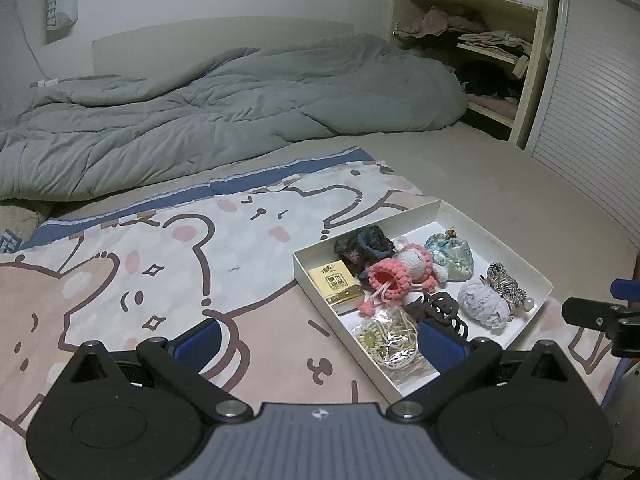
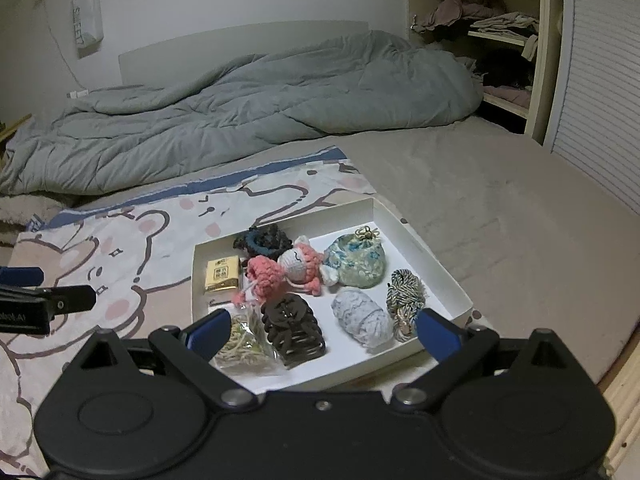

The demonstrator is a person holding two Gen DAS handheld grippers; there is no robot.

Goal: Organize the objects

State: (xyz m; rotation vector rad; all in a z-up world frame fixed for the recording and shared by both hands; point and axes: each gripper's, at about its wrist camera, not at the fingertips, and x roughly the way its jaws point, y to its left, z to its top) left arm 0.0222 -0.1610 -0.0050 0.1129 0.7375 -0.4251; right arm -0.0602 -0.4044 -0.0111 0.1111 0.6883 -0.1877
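Observation:
A shallow white box lies on the bear-print sheet. It holds a yellow packet, a pink crochet doll, a dark scrunchie, a blue-white pouch, a pale yarn ball, a twisted cord bundle, a dark hair claw and a clear bag of cord. My left gripper hovers open at the box's near left corner. My right gripper stands open over the box's near edge, empty.
A rumpled grey duvet fills the far half of the bed. Open shelves with folded clothes and a slatted door stand at the right. Bare mattress lies right of the box.

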